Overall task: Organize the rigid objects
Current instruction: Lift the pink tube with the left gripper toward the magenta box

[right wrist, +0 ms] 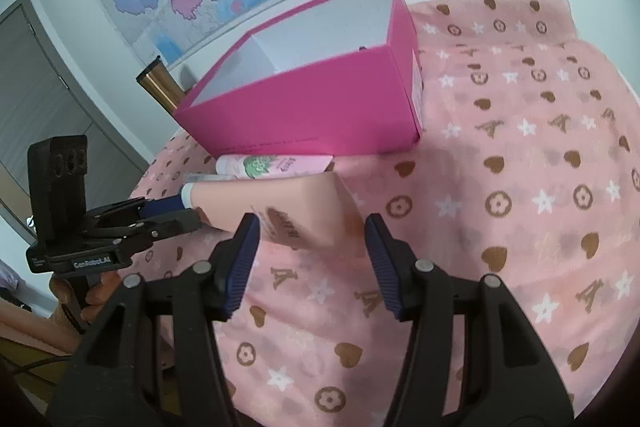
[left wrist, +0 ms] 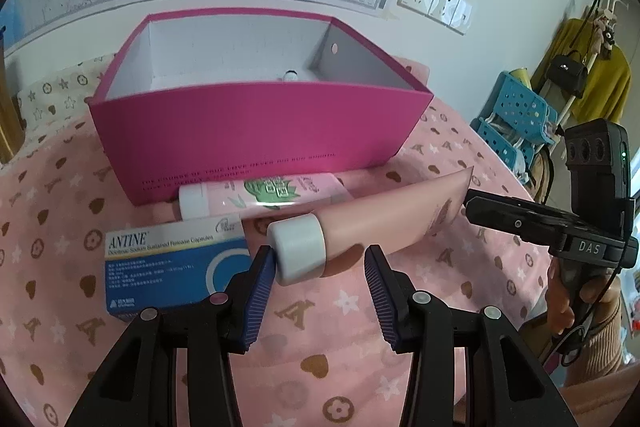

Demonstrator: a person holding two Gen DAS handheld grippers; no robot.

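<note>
My left gripper (left wrist: 320, 277) points downward, jaws apart, the pad at nine o'clock touching a white cap. My right gripper (right wrist: 312, 247) angles down too, jaws parted around a tube's flat end. My fingers (right wrist: 96, 301) curl round the left handle at eight o'clock.

Pink tube (left wrist: 372, 227) hangs between both claws, before magenta box (left wrist: 260, 131).
</note>
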